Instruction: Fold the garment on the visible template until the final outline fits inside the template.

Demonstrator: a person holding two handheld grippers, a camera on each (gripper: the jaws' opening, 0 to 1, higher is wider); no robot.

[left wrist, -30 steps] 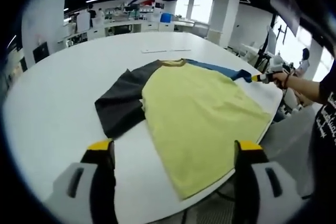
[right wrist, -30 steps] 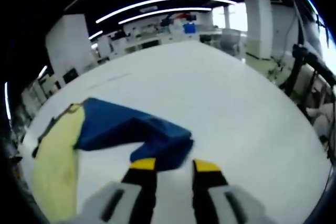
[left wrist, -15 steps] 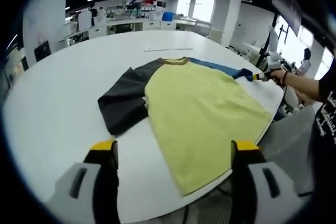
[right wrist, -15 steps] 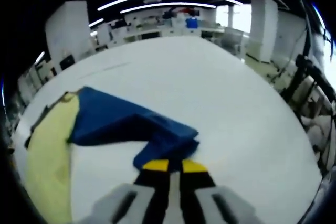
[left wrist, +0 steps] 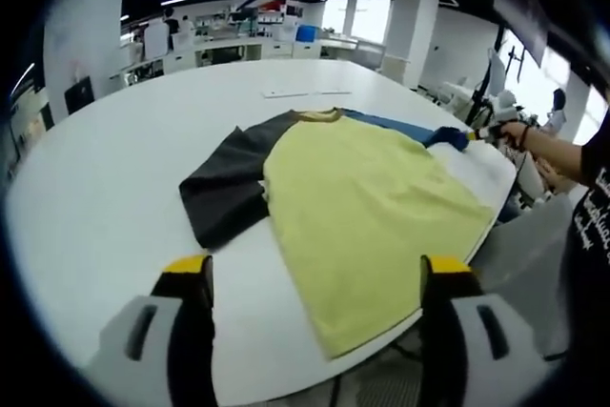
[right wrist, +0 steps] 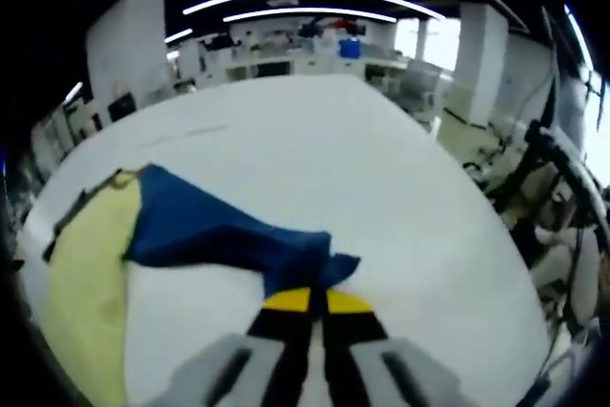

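Note:
A T-shirt with a yellow body (left wrist: 367,207), a dark grey sleeve (left wrist: 224,188) and a blue sleeve (left wrist: 405,128) lies spread on the white table (left wrist: 105,150). My left gripper (left wrist: 315,269) hovers open near the table's front edge, short of the yellow hem. My right gripper (right wrist: 317,301) is shut on the cuff of the blue sleeve (right wrist: 224,231), which is lifted off the table; it also appears at the far right of the left gripper view, held by a person's hand (left wrist: 510,132). The yellow body (right wrist: 81,264) lies to the left in the right gripper view.
A thin white strip (left wrist: 300,92) lies on the table beyond the collar. The yellow hem hangs slightly over the table's front edge (left wrist: 381,345). Desks, shelves and pillars stand in the background. A chair frame (right wrist: 562,188) stands to the right of the table.
My right gripper went from open at the blue cuff to shut on it, and has raised the cuff off the table. The left gripper has barely moved.

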